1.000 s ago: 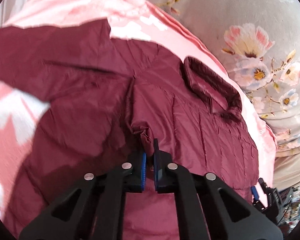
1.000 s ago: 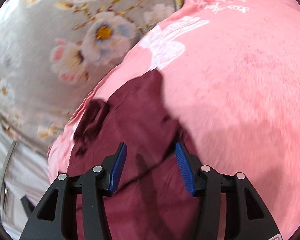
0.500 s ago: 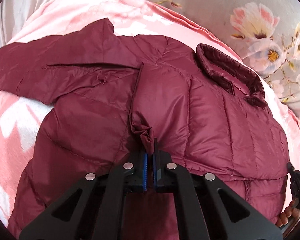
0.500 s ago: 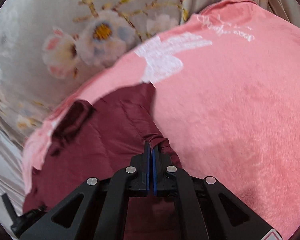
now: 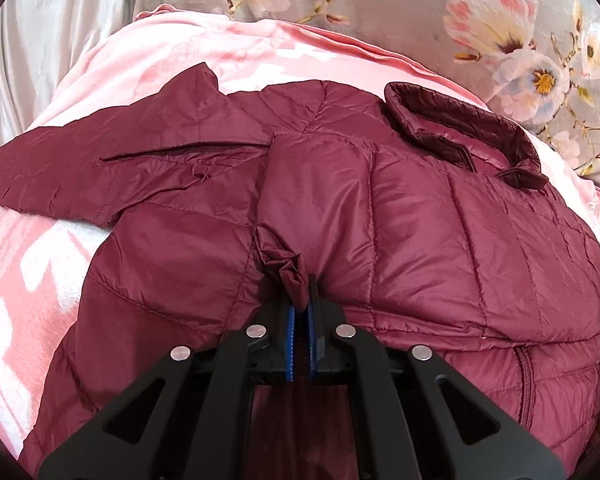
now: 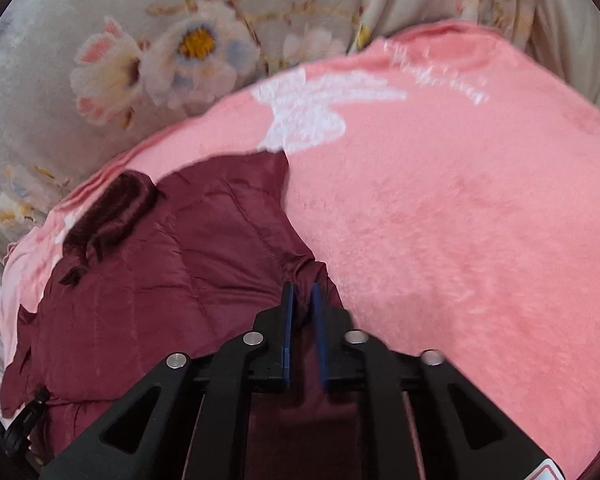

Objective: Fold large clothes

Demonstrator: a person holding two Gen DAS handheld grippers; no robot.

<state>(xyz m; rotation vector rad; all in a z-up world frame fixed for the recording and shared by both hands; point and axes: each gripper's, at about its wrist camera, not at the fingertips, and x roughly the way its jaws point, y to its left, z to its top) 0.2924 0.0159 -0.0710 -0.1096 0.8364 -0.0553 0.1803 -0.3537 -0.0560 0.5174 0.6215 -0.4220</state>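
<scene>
Left gripper [image 5: 301, 312]: clamped on a bunched fold of the maroon jacket [image 5: 400, 240], spread over pink blanket [image 5: 40, 264]. Right gripper [image 6: 302, 312]: jaws just eased slightly apart, jacket edge between them.

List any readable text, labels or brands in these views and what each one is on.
White cursive lettering on the pink blanket, at its far edge: too blurred to read.
Red-and-white sticker on the right gripper body, at the frame's corner: cut off, nothing legible.
Maroon jacket: no visible label or brand.
</scene>
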